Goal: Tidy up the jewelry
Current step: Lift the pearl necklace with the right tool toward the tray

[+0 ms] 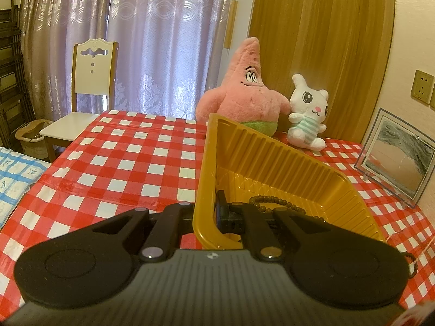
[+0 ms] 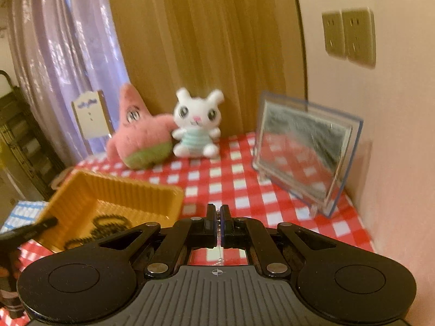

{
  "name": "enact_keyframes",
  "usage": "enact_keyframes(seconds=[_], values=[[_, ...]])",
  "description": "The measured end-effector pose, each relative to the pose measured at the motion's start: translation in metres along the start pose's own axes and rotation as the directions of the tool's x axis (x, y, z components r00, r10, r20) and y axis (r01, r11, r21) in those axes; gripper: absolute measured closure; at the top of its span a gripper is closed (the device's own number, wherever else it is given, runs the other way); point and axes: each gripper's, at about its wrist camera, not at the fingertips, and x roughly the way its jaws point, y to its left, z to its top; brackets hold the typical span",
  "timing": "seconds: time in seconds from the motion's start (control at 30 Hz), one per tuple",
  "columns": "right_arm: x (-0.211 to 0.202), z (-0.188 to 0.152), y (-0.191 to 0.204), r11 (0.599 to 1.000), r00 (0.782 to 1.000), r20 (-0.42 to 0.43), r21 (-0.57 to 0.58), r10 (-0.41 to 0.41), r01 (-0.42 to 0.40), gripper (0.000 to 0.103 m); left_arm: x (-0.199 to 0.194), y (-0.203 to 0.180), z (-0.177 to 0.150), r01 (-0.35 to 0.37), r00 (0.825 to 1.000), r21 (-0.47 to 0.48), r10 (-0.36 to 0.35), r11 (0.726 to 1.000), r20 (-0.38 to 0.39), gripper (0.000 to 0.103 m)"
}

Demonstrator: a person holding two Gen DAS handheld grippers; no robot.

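Observation:
A yellow ribbed plastic tray (image 1: 272,157) sits on the red-and-white checked table, tilted up on its left side. My left gripper (image 1: 209,212) is shut on the tray's left wall. A dark beaded bracelet (image 1: 274,201) lies inside the tray. In the right wrist view the tray (image 2: 117,193) is at the left with dark beads (image 2: 108,222) in it. My right gripper (image 2: 218,212) is shut on a thin silver chain (image 2: 218,233) that hangs between the fingers above the table.
A pink star plush (image 1: 244,89) and a white bunny plush (image 1: 307,114) stand at the table's back. A clear framed picture (image 2: 304,146) stands by the right wall. A white chair (image 1: 89,81) is beyond the table's left edge. More beads (image 1: 410,260) lie at the right.

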Motion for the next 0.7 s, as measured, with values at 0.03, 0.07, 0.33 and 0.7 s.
enact_keyframes(seconds=[0.03, 0.07, 0.33, 0.7], values=[[-0.006, 0.004, 0.002, 1.0, 1.0, 0.015, -0.008, 0.005, -0.005, 0.101, 0.0, 0.0, 0.0, 0.001, 1.0, -0.001, -0.001, 1.0, 0.0, 0.097], [-0.011, 0.008, 0.004, 1.0, 1.0, 0.028, -0.013, 0.012, -0.011, 0.101, 0.0, 0.0, 0.0, 0.001, 1.0, -0.001, -0.001, 1.0, 0.001, 0.097], [-0.042, 0.037, 0.017, 0.998, 0.993, 0.099, -0.029, 0.059, -0.056, 0.101, 0.0, 0.0, 0.0, 0.001, 1.0, 0.0, -0.001, 1.0, 0.001, 0.097], [-0.037, 0.058, 0.038, 0.989, 0.984, 0.103, -0.026, 0.149, -0.147, 0.101, 0.0, -0.001, 0.001, 0.007, 1.0, -0.002, -0.007, 1.0, 0.006, 0.097]])
